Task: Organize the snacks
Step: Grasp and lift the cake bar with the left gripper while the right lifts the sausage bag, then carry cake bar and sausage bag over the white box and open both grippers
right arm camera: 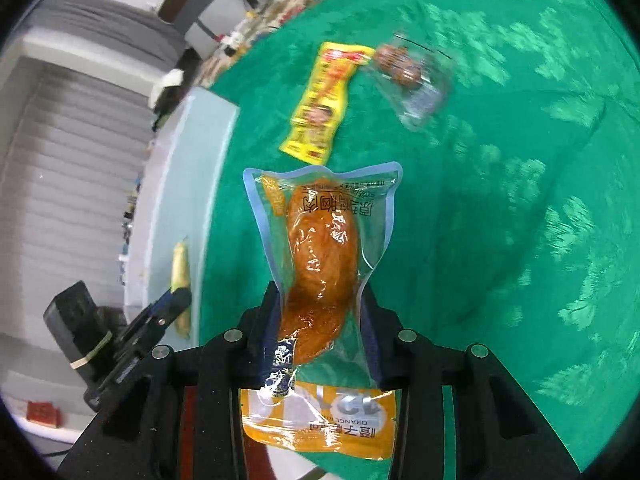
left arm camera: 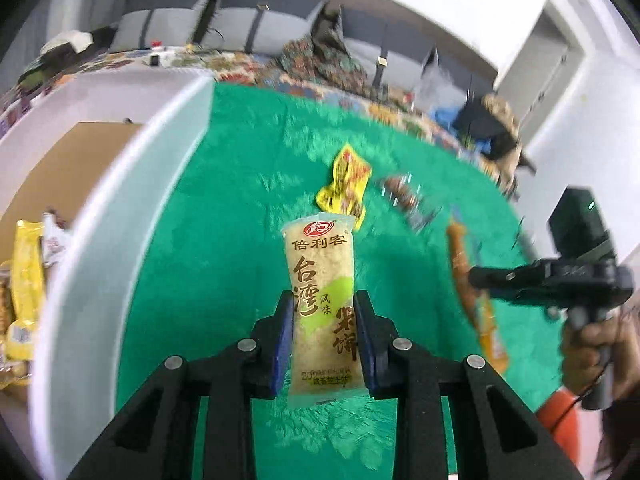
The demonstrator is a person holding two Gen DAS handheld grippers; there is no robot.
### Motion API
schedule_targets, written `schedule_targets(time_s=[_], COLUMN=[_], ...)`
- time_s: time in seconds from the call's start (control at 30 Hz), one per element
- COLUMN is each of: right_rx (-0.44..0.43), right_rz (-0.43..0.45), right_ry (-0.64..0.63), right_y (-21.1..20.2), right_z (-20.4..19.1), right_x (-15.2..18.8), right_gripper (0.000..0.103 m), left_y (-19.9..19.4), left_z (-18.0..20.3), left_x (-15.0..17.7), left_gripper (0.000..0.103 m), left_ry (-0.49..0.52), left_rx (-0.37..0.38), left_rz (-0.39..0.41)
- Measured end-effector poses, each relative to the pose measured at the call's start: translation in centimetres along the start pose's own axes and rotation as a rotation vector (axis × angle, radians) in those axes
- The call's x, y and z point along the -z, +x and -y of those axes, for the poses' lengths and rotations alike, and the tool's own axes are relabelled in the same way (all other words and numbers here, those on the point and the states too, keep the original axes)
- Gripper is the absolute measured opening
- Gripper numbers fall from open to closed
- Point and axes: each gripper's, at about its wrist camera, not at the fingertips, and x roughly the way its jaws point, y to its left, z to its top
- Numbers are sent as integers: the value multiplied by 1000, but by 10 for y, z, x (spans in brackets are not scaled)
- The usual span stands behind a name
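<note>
- Cardboard-lined white box point(left arm camera: 100, 208), far left: already holds several yellow packets point(left arm camera: 26, 280), so it is judged the collecting bin for the sorting
- Left gripper point(left arm camera: 323, 336): blue pads pinch the pale rice-cracker packet point(left arm camera: 322, 300) by its lower half, lifted clear of the green cloth point(left arm camera: 224, 240), likely for carrying to the box
- Centre of the cloth: a yellow sachet point(left arm camera: 346, 184) and a clear pack of brown pieces point(left arm camera: 404, 196) lie just beside each other, not yet collected
- Right gripper point(right arm camera: 320, 320): jaws clamp the clear vacuum pouch of orange-brown meat point(right arm camera: 320, 256) at its narrow waist, where the grip seems surest; the pouch hangs off the cloth
</note>
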Motion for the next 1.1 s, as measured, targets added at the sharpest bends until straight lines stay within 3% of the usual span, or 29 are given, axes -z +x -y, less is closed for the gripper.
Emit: schedule_targets(time_s=[0.2, 0.33, 0.53, 0.63, 0.7, 0.73, 0.77, 0.83, 0.93, 1.1], right_rx=[-75, -151, -263, -261, -247, -233, -207, -142, -54, 46], right_rz=[41, 56, 23, 2, -4, -2, 2, -15, -62, 95], right_ry=[-96, -166, -284, -348, -377, -386, -396, -402, -413, -475], right_y=[-10, -4, 41, 79, 101, 114, 130, 157, 179, 143], right_z=[-64, -131, -243, -292, -312, -320, -326, -328, -317, -270], right_x=[0, -5, -7, -1, 6, 9, 12, 17, 24, 28], right_gripper=[39, 39, 40, 41, 48, 61, 71, 74, 74, 74], left_y=[-72, -118, -157, -160, -158, -153, -148, -141, -136, -130], left_z=[-22, -65, -149, -181, -199, -211, -219, -231, -229, -205], left_x=[-21, -40, -44, -34, -24, -18, -12, 0, 14, 13], left_gripper=[28, 28, 29, 29, 29, 39, 68, 103, 103, 103], left_ry=[-61, -118, -177, -184, -189, -198, -207, -231, -220, -204], left_rx=[16, -20, -213, -315, -380, -421, -438, -506, -572, -536], left_rz=[126, 197, 230, 220, 204, 182, 161, 135, 143, 169])
